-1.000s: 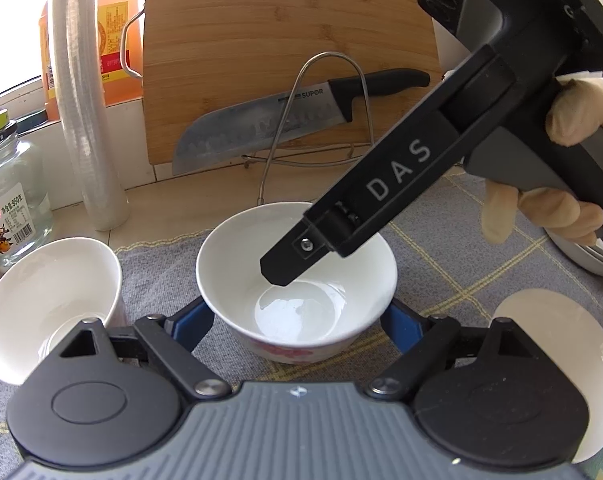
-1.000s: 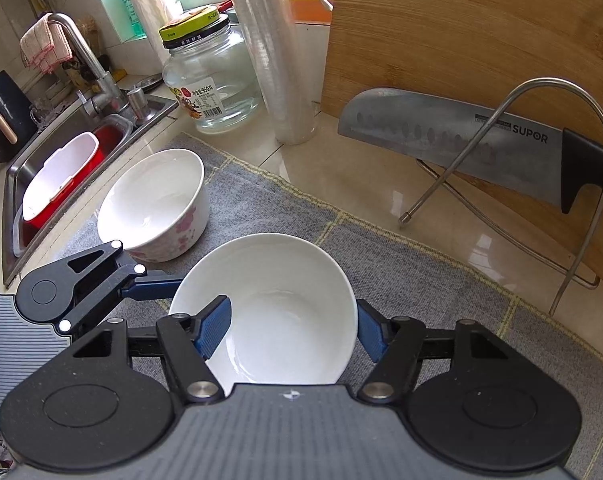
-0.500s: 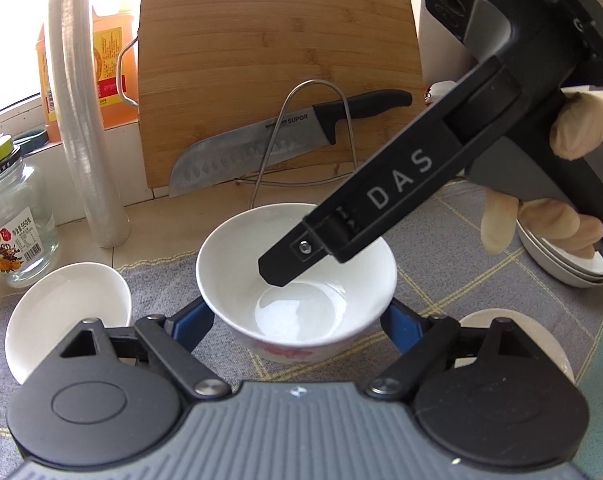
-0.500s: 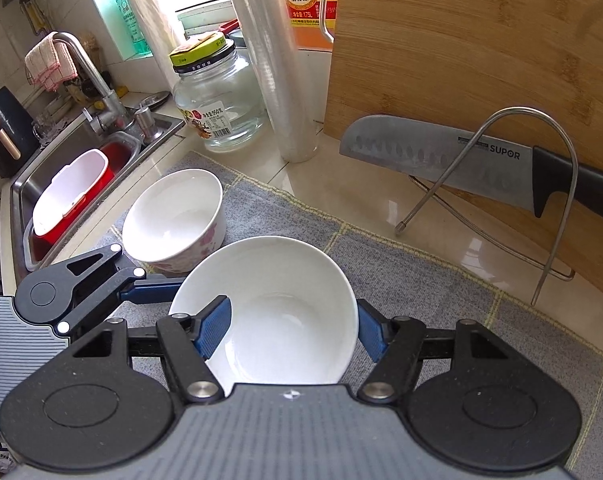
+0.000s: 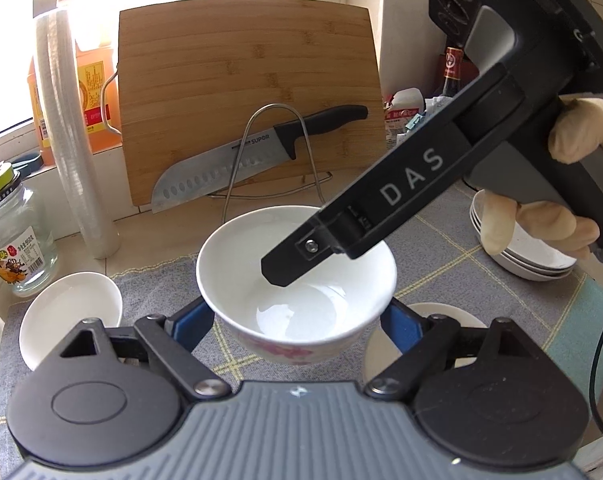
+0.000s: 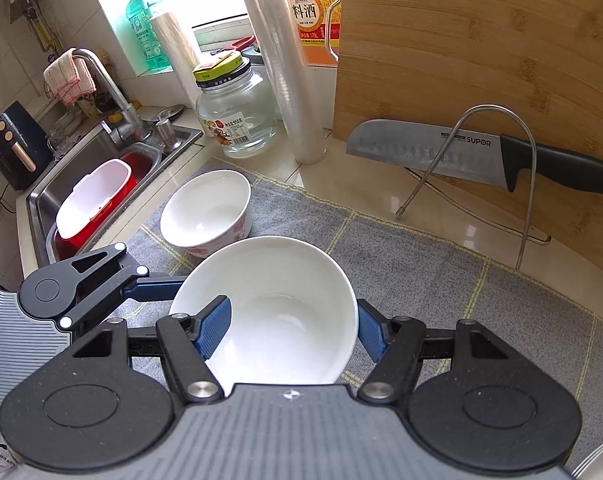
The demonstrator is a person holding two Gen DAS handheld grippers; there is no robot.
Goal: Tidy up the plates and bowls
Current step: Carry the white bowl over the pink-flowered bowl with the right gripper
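Both tools raised, bowl (image 5: 297, 276) clamped between left tool's (image 5: 297, 322) pads

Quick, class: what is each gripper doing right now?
Left gripper: shut on the bowl, outside its walls.
Right gripper: shut on the same bowl, one finger inside.

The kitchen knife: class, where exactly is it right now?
In both wrist views the kitchen knife leans against the upright bamboo cutting board, behind the wire rack, at the counter's back.
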